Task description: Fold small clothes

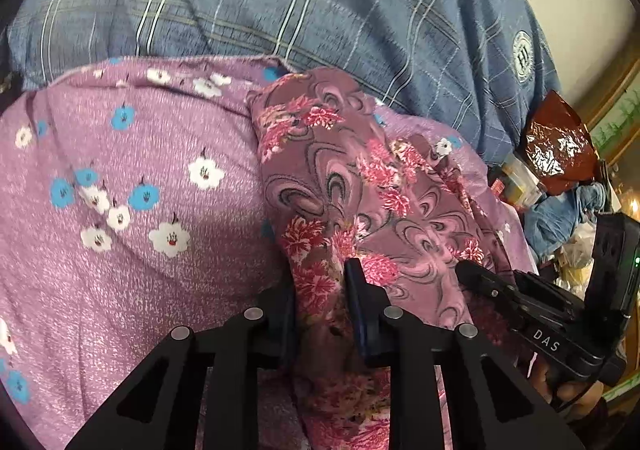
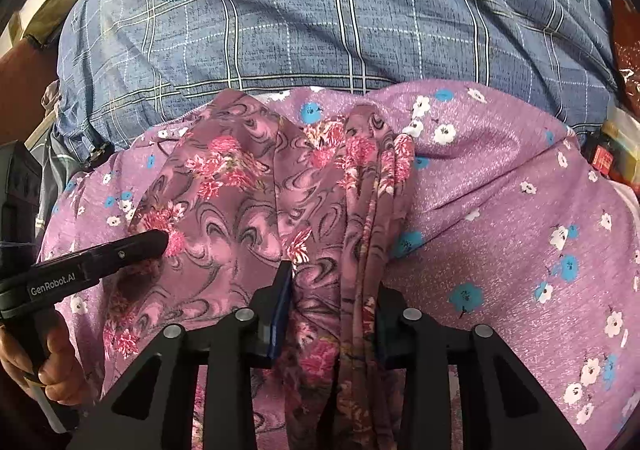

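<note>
Both pairs of jaws are clenched on the same mauve floral garment (image 1: 360,190). On the left gripper (image 1: 320,282) the jaws pinch a narrow gathered fold of it, and the cloth runs up and away from them in a long band. On the right gripper (image 2: 332,290) the jaws grasp a thicker bunch of pleats, with the cloth spreading out to their left. Beneath the garment lies a lilac cloth with blue and white flowers (image 2: 500,210), on both sides of the jaws. Beyond it is the person's blue checked shirt (image 2: 320,30).
</note>
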The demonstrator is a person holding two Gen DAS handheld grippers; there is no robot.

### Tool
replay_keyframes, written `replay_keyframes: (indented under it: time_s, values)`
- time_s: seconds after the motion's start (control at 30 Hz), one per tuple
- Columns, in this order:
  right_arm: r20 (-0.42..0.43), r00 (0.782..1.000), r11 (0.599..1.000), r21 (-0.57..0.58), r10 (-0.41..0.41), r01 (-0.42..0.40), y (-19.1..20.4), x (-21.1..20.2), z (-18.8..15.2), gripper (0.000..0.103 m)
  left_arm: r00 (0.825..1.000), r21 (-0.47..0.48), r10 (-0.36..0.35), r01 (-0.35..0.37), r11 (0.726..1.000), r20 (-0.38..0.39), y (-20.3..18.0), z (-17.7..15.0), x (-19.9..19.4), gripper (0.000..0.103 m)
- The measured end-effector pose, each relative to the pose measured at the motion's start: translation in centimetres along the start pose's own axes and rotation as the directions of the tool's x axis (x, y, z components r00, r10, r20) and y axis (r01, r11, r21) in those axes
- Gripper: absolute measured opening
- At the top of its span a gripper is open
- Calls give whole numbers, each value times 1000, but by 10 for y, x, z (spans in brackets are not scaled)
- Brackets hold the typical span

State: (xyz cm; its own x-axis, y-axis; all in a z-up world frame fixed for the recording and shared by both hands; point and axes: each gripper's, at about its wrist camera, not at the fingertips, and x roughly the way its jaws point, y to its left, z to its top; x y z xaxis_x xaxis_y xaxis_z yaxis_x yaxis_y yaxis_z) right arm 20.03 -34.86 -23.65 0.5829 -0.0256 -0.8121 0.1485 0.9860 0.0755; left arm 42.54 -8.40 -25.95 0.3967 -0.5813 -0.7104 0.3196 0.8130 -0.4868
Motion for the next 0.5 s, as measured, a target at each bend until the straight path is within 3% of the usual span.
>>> replay_keyframes:
  time_s: [0.33,0.43,0.47,0.5]
  values:
    - [60,998,1000,7,-12,12,15,-28,2,24,999,35,-11,9,999,45,-9,-10,-36,20]
    - [83,996,1000,11,-20,19,24,-40,1,12,997,44,-6,2,999,76,-13,-13,-56,19]
    - [106,994,1000,6,-18,18,30,-48,0,1,996,44,-10,6,999,84,-14,-15,-63,18]
    - [123,992,1000,-2,2,-2,34,-54,-1,0,995,45,-24,20,999,97,-17,-17,-72,17]
